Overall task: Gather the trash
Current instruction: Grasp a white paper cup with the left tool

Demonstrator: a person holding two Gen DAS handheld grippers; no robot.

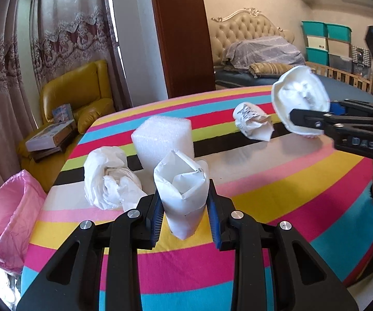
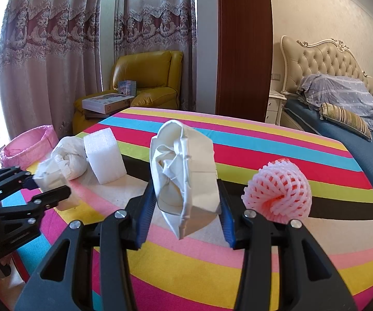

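My left gripper is shut on a white folded paper wrapper, which stands upright between the blue pads over the striped table. Just behind it are a crumpled white plastic bag and a white foam block, with a crumpled printed paper farther back. My right gripper is shut on a crumpled white paper bag, held above the table. A pink foam fruit net lies to its right. The left gripper shows at the far left of the right wrist view.
A bin with a pink liner stands on the floor off the table's left edge. Behind it is a yellow armchair with boxes on it, against curtains. A bed lies beyond the table's right side.
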